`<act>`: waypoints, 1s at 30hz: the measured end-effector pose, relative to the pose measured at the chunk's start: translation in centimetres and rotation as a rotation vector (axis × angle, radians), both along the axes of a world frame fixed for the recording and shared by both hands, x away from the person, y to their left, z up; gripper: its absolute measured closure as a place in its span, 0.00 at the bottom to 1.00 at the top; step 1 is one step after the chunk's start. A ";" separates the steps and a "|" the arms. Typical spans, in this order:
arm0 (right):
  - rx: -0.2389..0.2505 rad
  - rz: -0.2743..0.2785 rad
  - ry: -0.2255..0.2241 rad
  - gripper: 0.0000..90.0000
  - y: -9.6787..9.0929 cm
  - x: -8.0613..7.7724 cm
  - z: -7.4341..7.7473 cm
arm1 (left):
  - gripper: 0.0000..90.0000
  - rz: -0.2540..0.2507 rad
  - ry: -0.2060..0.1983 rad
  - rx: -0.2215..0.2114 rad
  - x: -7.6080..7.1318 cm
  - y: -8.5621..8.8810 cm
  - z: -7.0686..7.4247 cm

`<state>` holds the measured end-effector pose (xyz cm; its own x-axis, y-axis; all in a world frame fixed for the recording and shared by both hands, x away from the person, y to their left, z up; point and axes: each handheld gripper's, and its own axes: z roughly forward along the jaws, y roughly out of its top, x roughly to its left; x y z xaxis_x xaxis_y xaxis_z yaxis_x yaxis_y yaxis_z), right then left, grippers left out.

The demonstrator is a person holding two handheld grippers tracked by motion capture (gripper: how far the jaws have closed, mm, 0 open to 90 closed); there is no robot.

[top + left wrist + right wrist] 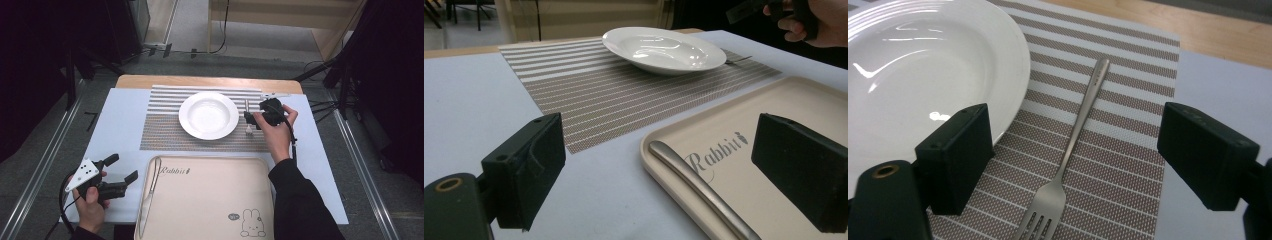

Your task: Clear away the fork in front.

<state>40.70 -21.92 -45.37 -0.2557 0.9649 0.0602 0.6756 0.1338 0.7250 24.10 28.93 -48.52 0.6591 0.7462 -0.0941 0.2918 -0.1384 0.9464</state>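
Fork [1075, 145] time, it looks like: the fork lies flat on the striped mat [165, 132], just right of the white plate [208, 115], with its prongs toward the near side and its handle pointing far. The right gripper [256, 120] hangs just over the fork. In the right gripper view its two black jaws stand wide apart, one on each side of the fork, and they do not touch it. So nothing is held yet on that side. I think the step in hand is lining up to grab the fork. The next move calls for going down a little more, keeping the thin handle in the middle, then squeezing the jaws shut on it without bumping the plate. The fork is flat and thin, so it could slip. The left gripper [120, 167] waits near the left edge of the table, beside the beige tray [210, 200]. Its jaws are wide apart too, with nothing in them. A knife [704, 192] lies along the left side of the tray.
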 end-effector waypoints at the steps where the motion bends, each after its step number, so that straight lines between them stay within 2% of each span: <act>1: 0.004 -0.009 0.013 0.16 0.0 0.2 -0.1 | 0.07 0.000 0.000 0.002 0.0 0.0 0.0; 4: 0.003 -0.030 0.033 0.24 0.1 0.7 -0.4 | 0.07 -0.002 0.001 0.005 0.0 0.0 0.0; 11: -0.022 -0.054 0.066 0.29 0.6 1.6 -0.8 | 0.07 -0.006 0.004 0.003 0.0 0.0 -0.1; 14: -0.017 -0.059 0.076 0.43 0.7 2.1 -0.8 | 0.07 -0.008 0.005 0.004 -0.1 -0.1 -0.1; 20: -0.069 -0.043 0.110 0.54 1.4 2.9 -1.3 | 0.07 -0.011 0.006 0.009 -0.1 -0.1 -0.1; 24: -0.072 -0.036 0.123 0.64 1.7 3.3 -1.6 | 0.07 -0.013 0.007 0.007 -0.1 -0.1 -0.1; 27: -0.075 -0.037 0.147 0.68 1.8 3.6 -1.9 | 0.07 -0.015 0.009 0.008 -0.1 -0.1 -0.2; 30: -0.095 -0.071 0.165 0.68 1.9 3.8 -2.3 | 0.07 -0.015 0.008 0.009 -0.1 -0.1 -0.2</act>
